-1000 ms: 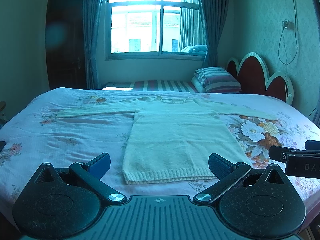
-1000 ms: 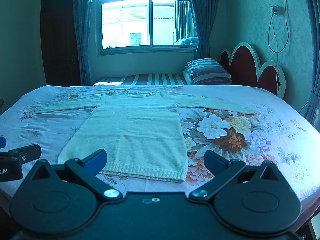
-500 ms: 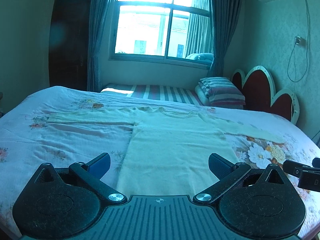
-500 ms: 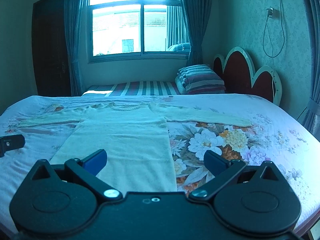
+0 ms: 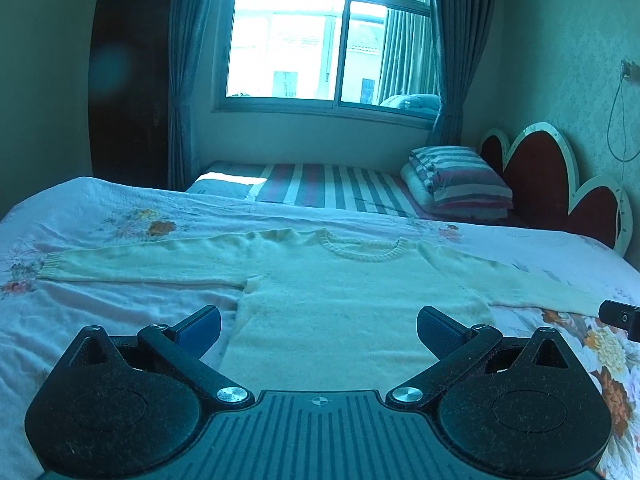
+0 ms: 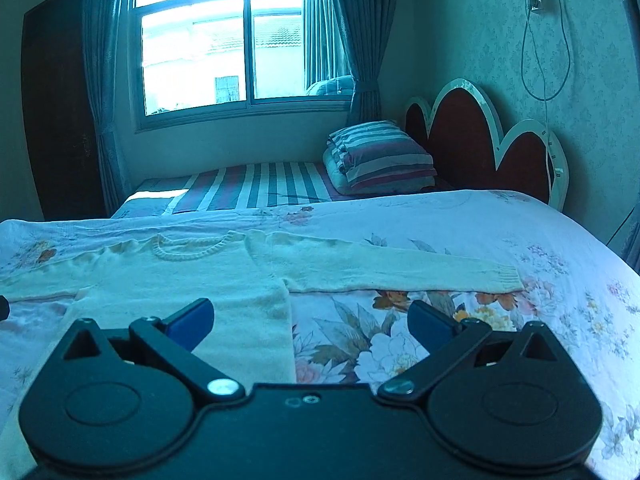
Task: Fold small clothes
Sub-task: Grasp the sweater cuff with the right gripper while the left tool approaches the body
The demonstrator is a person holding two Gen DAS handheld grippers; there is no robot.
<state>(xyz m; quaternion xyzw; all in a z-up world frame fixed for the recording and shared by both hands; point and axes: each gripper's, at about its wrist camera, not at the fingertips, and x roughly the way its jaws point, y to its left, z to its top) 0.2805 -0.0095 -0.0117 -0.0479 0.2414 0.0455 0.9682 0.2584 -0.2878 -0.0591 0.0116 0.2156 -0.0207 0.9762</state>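
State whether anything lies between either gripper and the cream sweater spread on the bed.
Nothing visible does. The left gripper and right gripper are both open above the sweater, which lies flat on the floral bedspread with nothing on it.

Cream sweater, floral pink bedspread, striped pillow, blue fingers

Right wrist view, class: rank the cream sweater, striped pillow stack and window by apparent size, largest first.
1. Cream sweater, though nearness to the camera inflates it.
2. Window.
3. Striped pillow stack, clearly smallest.
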